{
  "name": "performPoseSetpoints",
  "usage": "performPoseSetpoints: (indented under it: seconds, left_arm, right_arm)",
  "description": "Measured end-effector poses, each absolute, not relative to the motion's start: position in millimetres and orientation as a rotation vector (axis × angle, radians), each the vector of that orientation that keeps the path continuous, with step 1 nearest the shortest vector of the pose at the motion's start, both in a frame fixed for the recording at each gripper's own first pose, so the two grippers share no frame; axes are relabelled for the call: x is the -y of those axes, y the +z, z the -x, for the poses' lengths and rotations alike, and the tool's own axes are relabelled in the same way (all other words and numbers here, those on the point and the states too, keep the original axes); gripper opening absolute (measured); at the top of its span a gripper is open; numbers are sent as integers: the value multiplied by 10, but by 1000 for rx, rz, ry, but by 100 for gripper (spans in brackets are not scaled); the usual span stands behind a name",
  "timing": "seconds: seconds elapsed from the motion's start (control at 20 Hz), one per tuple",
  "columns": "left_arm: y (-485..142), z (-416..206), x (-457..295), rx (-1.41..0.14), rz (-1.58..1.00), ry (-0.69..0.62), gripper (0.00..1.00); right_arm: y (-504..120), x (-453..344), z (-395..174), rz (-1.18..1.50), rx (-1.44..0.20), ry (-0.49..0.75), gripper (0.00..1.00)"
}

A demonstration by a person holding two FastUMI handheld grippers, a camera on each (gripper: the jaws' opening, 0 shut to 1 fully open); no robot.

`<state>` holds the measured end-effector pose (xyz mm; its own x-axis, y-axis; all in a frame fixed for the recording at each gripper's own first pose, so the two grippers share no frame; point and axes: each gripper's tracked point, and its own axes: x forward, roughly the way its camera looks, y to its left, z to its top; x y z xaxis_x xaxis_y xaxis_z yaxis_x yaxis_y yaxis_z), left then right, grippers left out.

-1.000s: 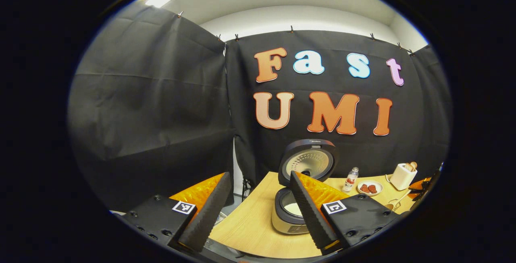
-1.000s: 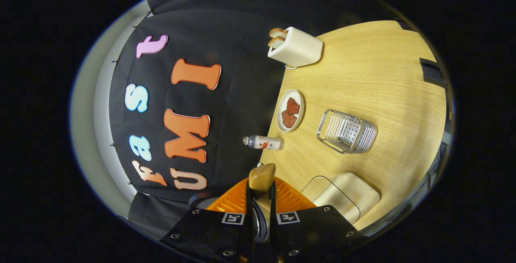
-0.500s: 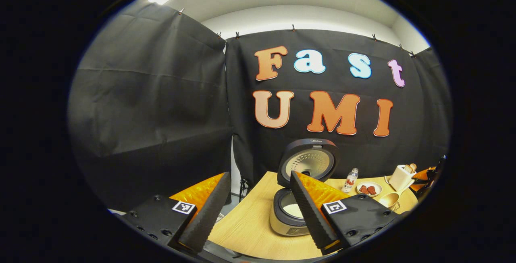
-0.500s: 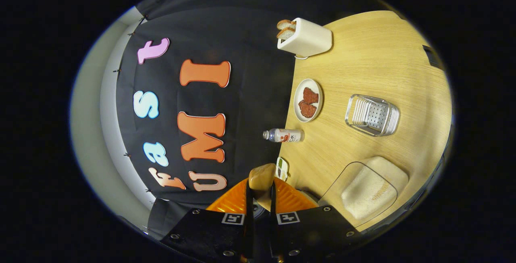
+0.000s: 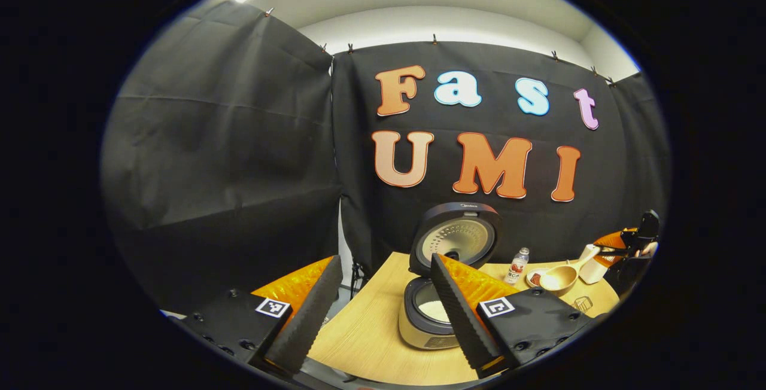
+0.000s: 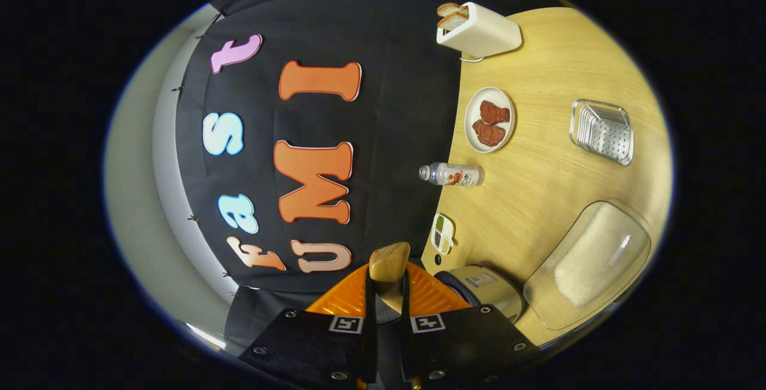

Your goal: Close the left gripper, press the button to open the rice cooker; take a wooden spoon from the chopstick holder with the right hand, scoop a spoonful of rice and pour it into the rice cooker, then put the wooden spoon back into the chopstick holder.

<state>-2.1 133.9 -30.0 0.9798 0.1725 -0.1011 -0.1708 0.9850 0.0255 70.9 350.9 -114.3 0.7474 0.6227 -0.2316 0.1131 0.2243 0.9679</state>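
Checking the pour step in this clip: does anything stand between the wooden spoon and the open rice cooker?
Nothing visible does. In the left gripper view the right gripper holds the pale wooden spoon above the light wooden table, right of the beige rice cooker, whose dark round lid stands raised. The small clear bottle stands farther back.

Bare light wooden surface (image 6: 538, 186) lies between clear rice tub (image 6: 589, 264) and small plastic bottle (image 6: 450, 174); upright dark cooker lid (image 5: 458, 237) blocks behind.
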Motion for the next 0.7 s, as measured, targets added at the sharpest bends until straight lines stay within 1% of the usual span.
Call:
performPoseSetpoints:
  seconds: [0.2,0.5,0.55,0.6,0.65,0.7]
  left_arm:
    - [-333,13,-1346,-114,-8,152,97]
    - [-338,12,-1366,-131,-9,133,97]
    - [-332,12,-1375,-129,-7,130,98]
    - [-323,8,-1390,-128,-3,128,98]
    - [-322,25,-1416,-129,-2,130,99]
    - [-320,28,-1432,-130,-4,134,99]
  right_arm:
    - [-1029,-3943,-785,-1301,-687,427,15]
    - [-1020,-4543,-907,-1212,-679,473,15]
    - [-1016,-4614,-933,-1204,-671,474,19]
    - [-1034,-4681,-956,-1198,-670,473,19]
    - [-1052,-4747,-979,-1184,-668,472,15]
    - [-1065,-4802,-981,-1162,-666,478,14]
